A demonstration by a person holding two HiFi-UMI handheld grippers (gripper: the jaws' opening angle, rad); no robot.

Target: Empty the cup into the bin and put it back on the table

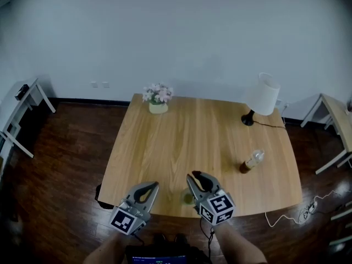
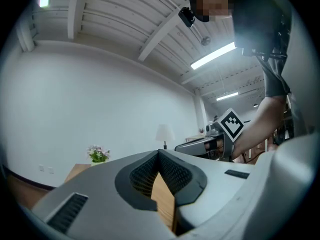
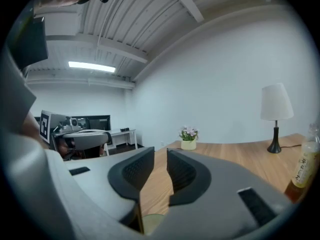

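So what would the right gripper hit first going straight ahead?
Probably the flower pot at the far edge; before it the right gripper faces only bare table. Depth is hard to judge.

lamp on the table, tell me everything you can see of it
The table lamp with a white shade stands upright near the far right corner of the light wooden table. The shade is a tapered drum on a thin dark stem rising from a small round black base. A dark cord runs from the base across the tabletop toward the right edge. It does not look lit. Only the table touches it; the clear plastic bottle stands apart.
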